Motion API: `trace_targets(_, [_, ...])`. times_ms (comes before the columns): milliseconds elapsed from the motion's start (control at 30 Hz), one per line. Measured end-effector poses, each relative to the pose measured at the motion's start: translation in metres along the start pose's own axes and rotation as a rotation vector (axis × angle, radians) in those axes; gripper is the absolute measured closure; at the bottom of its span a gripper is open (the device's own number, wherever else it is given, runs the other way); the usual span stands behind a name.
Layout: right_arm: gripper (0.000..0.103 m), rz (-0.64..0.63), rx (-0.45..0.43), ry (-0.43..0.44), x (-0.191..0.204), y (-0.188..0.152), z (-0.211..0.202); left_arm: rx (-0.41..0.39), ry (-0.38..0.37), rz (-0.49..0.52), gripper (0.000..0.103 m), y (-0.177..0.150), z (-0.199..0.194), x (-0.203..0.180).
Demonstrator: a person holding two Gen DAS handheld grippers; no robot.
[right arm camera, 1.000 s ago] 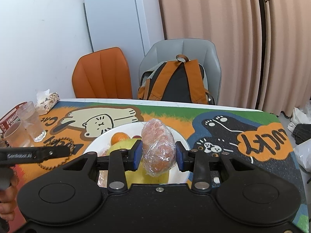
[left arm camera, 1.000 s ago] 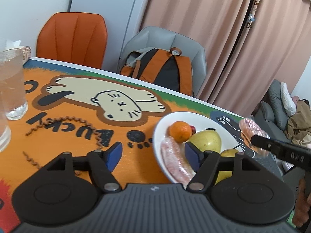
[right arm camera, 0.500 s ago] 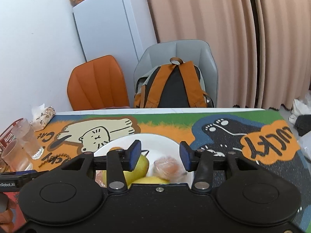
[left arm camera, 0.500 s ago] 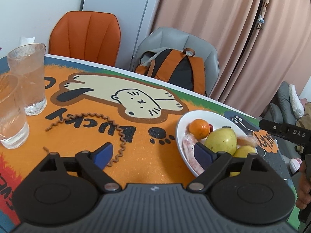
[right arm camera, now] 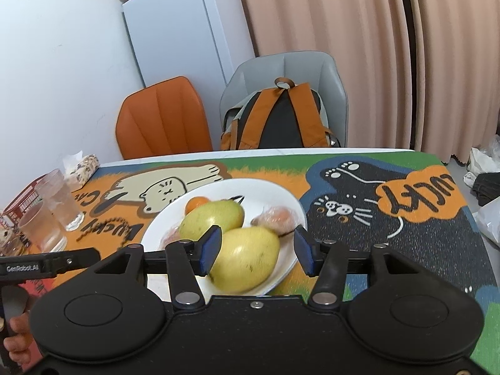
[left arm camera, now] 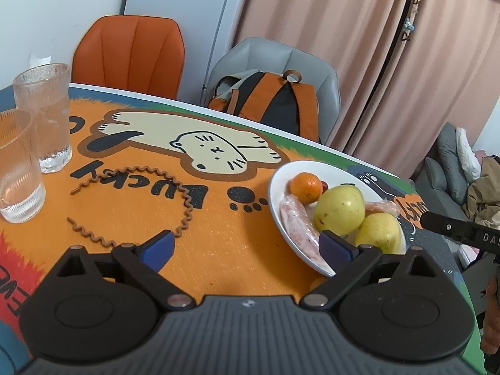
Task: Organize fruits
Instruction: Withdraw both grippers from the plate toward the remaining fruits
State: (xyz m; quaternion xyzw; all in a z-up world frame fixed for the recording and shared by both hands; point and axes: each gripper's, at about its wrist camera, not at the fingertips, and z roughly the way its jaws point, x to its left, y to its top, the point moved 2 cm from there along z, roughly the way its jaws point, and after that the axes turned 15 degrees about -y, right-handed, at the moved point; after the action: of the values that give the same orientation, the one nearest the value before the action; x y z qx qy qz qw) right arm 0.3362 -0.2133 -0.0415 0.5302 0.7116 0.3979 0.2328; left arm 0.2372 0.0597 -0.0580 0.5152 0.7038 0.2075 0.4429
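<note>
Two yellow-green pears [right arm camera: 243, 259] sit on the white plate [right arm camera: 293, 206] with an orange [left arm camera: 306, 187] behind them. Since a second ago, the wrapped fruit [right arm camera: 275, 217] we held lies on the plate, right of the pears. Our right gripper [right arm camera: 257, 251] is opening, empty; our left gripper [left arm camera: 248, 247] spreads wide near the plate, empty. Another wrapped piece [left arm camera: 297, 225] is partly hidden.

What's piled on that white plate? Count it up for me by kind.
Yellow-green pears: 2
Oranges: 1
Plastic-wrapped fruits: 2
Small red fruit, mostly hidden behind the orange: 1
Total: 6 on the plate
</note>
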Motion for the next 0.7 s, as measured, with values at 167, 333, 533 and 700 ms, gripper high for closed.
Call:
trace_targets(167, [0.04, 0.009, 0.002, 0.004, -0.003, -0.008, -0.013, 0.002, -0.018, 0.005, 0.005, -0.006, -0.004, -0.006])
trace_targets(333, [0.04, 0.014, 0.007, 0.009, -0.004, -0.018, -0.024, 0.011, -0.042, 0.015, 0.005, -0.014, -0.007, -0.013])
trace_targets(533, [0.037, 0.018, 0.013, 0.021, -0.003, -0.031, -0.036, 0.017, -0.059, 0.028, 0.005, -0.024, -0.012, -0.021])
trace_targets(700, [0.03, 0.031, 0.016, 0.028, -0.003, -0.044, -0.046, 0.037, -0.079, 0.041, 0.005, -0.035, -0.017, -0.027])
